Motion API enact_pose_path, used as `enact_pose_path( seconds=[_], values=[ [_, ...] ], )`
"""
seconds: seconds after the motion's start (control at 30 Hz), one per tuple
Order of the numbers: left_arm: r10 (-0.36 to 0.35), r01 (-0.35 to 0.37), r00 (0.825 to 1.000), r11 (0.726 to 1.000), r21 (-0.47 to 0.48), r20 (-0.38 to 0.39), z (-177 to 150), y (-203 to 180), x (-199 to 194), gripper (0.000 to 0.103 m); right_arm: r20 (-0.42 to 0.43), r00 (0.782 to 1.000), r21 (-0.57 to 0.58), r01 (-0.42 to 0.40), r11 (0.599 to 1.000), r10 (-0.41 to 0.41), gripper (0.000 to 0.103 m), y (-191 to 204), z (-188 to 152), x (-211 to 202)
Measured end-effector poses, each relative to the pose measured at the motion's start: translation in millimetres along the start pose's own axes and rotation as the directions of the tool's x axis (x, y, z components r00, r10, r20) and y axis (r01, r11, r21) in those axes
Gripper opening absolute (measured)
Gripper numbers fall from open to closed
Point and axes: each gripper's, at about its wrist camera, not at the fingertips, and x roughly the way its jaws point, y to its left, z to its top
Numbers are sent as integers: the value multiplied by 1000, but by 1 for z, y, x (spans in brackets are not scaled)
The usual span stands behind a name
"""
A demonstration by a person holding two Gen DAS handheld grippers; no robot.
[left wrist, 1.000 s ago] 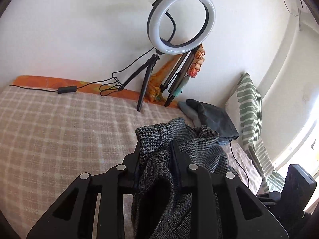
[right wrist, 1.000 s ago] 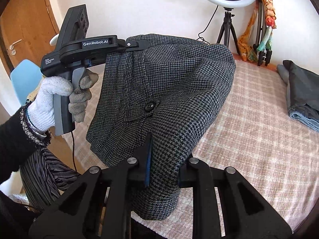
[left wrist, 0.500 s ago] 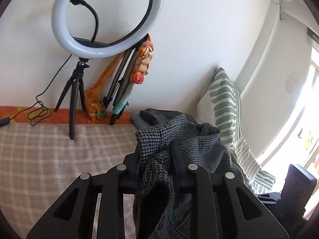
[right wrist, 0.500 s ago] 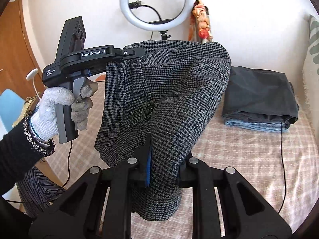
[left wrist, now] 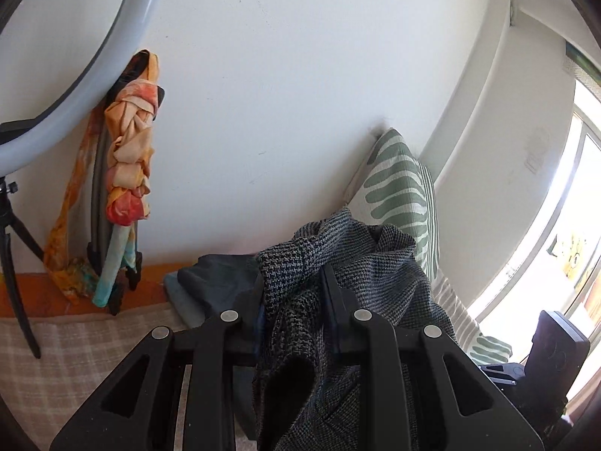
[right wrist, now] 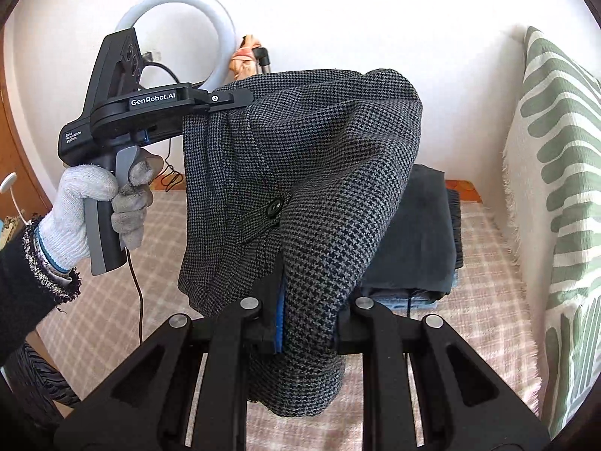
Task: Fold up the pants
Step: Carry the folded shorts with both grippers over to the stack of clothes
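Houndstooth pants are held up above the bed between both tongs.

The left tongs are clenched on a bunched edge of the grey checked fabric, as seen from the left wrist, and in the right wrist view the same tool is gripped by a gloved left hand. The right tongs are clamped on a lower fold, with cloth hanging below the jaws. A buttoned pocket flap faces the right camera. Behind the pants, a folded dark garment stack lies on the checked cover, near a green-patterned pillow. A ring light stands by the wall.
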Motion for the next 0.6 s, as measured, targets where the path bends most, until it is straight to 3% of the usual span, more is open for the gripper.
enact_pose_path(
  seconds=[0.3, 0.6],
  values=[
    [25, -25, 1000, 1000, 13, -11, 28, 4, 58, 23, -12, 1000, -2, 2, 1000, -2, 18, -55, 31, 37],
    [105, -103, 992, 994, 38, -67, 22, 20, 98, 23, -52, 998, -2, -18, 1000, 18, 18, -82, 33, 80]
  ],
)
